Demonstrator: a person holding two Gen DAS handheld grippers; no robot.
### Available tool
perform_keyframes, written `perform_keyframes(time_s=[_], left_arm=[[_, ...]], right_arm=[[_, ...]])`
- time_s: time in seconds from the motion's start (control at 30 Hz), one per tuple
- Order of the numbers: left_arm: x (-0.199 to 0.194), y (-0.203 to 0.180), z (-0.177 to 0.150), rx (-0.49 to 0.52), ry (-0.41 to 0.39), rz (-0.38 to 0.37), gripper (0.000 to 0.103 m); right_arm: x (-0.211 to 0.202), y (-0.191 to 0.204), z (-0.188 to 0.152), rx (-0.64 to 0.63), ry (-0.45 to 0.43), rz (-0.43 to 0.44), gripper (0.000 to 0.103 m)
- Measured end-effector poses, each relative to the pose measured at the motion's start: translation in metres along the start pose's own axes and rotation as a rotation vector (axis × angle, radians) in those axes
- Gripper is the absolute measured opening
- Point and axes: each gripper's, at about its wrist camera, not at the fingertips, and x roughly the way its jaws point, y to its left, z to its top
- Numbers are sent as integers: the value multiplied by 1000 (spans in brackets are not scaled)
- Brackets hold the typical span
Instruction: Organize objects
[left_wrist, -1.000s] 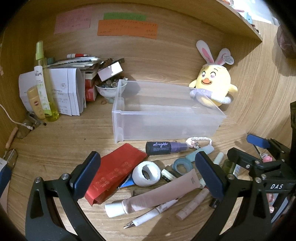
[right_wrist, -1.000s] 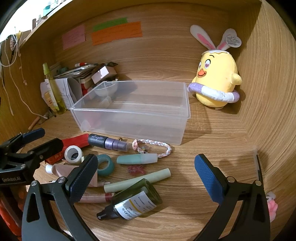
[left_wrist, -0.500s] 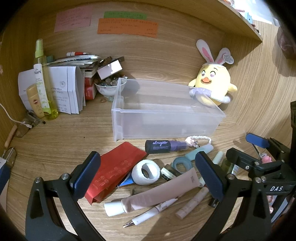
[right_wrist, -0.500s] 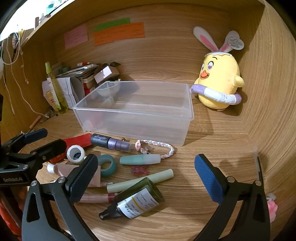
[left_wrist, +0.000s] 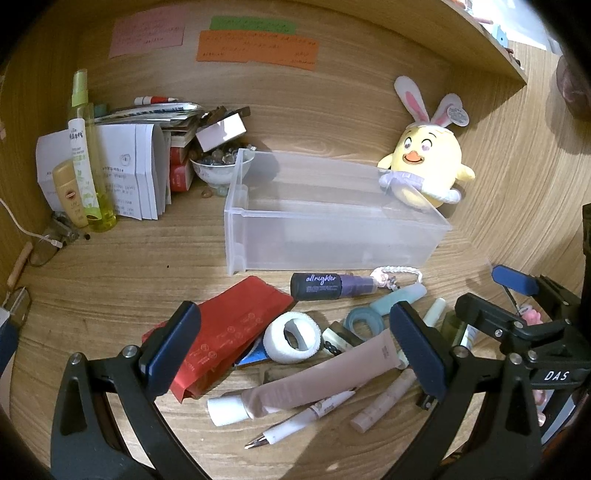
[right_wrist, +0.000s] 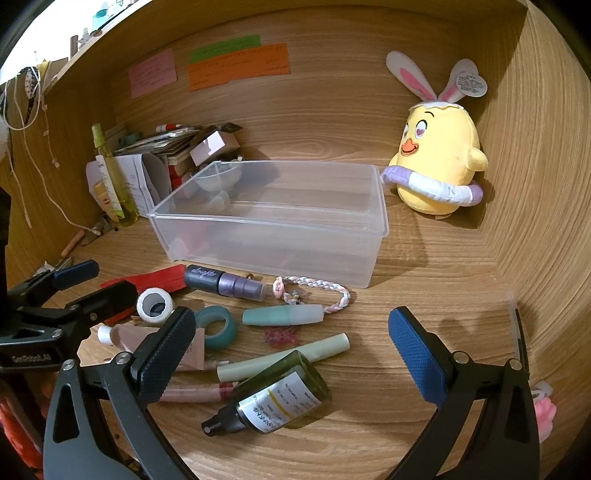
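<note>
An empty clear plastic bin (left_wrist: 332, 229) (right_wrist: 273, 225) stands mid-desk. In front of it lies a clutter: a red pouch (left_wrist: 225, 328), white tape roll (left_wrist: 293, 336) (right_wrist: 155, 303), dark purple tube (left_wrist: 328, 286) (right_wrist: 225, 283), teal tape ring (left_wrist: 364, 321) (right_wrist: 218, 326), pink-beige tube (left_wrist: 314, 384), a pen (left_wrist: 303, 419), a braided cord (right_wrist: 314, 290), a teal capped tube (right_wrist: 284, 315) and a dark green spray bottle (right_wrist: 273, 397). My left gripper (left_wrist: 295, 349) hangs open over the tape roll and beige tube. My right gripper (right_wrist: 291, 350) is open above the green bottle.
A yellow plush chick (left_wrist: 424, 166) (right_wrist: 439, 166) sits in the back right corner. At the back left are papers (left_wrist: 122, 173), a yellow-green spray bottle (left_wrist: 86, 155), a small bowl (left_wrist: 218, 170) and stacked boxes. Wooden walls close the back and right; sticky notes (left_wrist: 255, 50) hang above.
Both views have shifted slightly, with the clutter and bin sitting a little differently in frame. Both grippers stay open and no object has moved.
</note>
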Motion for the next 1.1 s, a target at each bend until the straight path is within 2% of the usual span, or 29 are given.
perform_keyframes(time_s=[0.3, 0.53, 0.73, 0.9, 1.1], left_arm=[[-1, 7, -4, -10, 15, 5, 103], [-7, 28, -10, -29, 18, 62, 103], [-3, 54, -23, -44, 69, 129, 103], [8, 72, -25, -61, 120, 116, 103], [23, 70, -21, -5, 162, 108, 103]], right_arm=[[-1, 0, -4, 12, 8, 2, 103], [4, -2, -18, 33, 45, 8, 103], [13, -8, -28, 49, 85, 3, 103], [19, -16, -36, 90, 122, 24, 103], [25, -25, -41, 148, 153, 49, 96]])
